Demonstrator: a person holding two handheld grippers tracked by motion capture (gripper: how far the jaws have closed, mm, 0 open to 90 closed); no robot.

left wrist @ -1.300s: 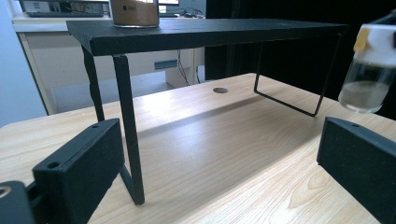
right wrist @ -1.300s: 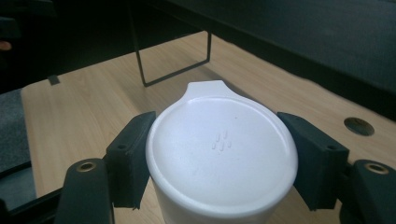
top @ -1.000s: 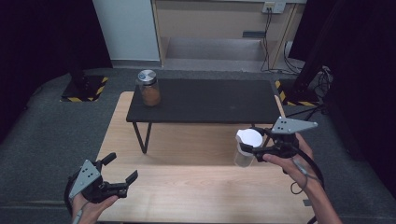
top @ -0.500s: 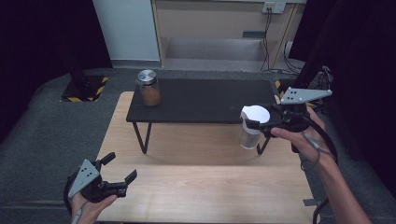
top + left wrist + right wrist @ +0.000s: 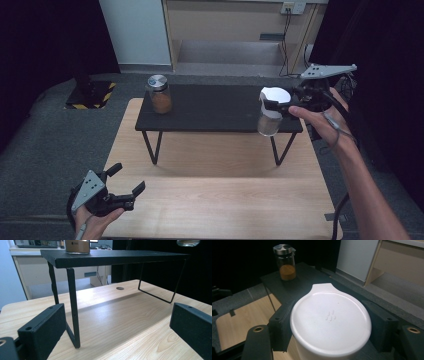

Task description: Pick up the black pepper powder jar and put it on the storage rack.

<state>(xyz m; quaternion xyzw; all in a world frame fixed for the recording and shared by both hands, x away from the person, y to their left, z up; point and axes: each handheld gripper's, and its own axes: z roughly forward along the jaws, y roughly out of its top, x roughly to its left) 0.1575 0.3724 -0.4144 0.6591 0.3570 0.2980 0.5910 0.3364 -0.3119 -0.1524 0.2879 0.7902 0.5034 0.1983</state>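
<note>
My right gripper (image 5: 275, 106) is shut on a clear jar with a white lid (image 5: 273, 111), held in the air above the right end of the black raised shelf (image 5: 215, 107). In the right gripper view the white lid (image 5: 330, 320) sits between the two black jaws. A second glass jar (image 5: 159, 93) with a metal lid and orange-brown powder stands on the shelf's left end, also seen far off as the powder jar (image 5: 285, 262). My left gripper (image 5: 127, 187) rests open near the table's front left corner, with nothing between its fingers (image 5: 42, 330).
The black shelf stands on thin wire legs (image 5: 73, 315) on the wooden table (image 5: 220, 195). Grey carpet surrounds the table. A cabinet and white wall panel (image 5: 135, 30) lie behind. A cable trails from my right gripper down the forearm.
My right gripper has lifted the white-lidded jar from table level up and away, to the shelf's right end. The left gripper has stayed put.
</note>
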